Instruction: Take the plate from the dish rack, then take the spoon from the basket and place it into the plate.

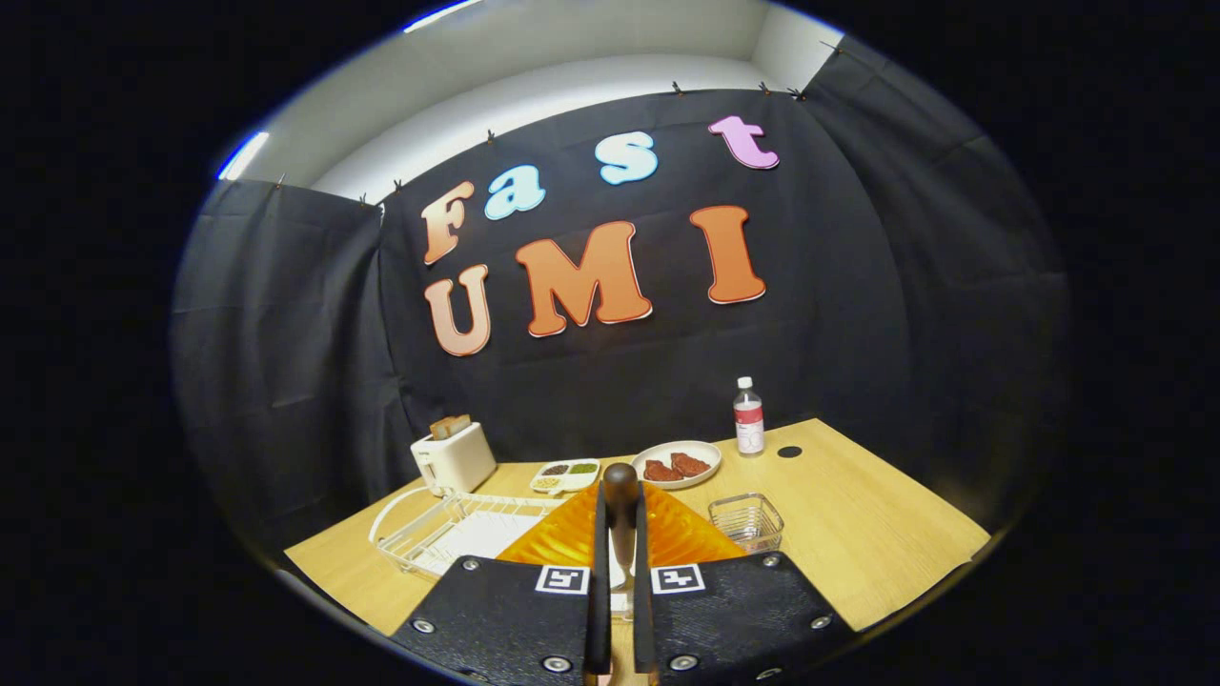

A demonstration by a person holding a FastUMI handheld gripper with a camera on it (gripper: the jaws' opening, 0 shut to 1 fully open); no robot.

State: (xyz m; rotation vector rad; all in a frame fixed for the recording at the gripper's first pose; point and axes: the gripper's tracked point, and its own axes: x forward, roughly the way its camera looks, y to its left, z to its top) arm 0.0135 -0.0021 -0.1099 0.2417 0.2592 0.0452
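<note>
My gripper (620, 530) is shut on the spoon (620, 481). The spoon's brown rounded end sticks out past the fingertips and its stem runs back between both fingers. Right behind and under the fingers lies the ribbed orange plate (688, 539) on the wooden table (886, 534), and the spoon hangs over its middle. The white wire dish rack (429, 534) stands left of the plate with nothing in it. A small clear wire basket (748, 520) sits just right of the plate, and it looks empty.
At the back of the table stand a white toaster (454, 457) holding toast, a small divided tray of condiments (566, 473), a white dish of brown food (678, 464), a clear bottle (748, 416) and a black round spot (789, 452). Black cloth walls enclose the booth.
</note>
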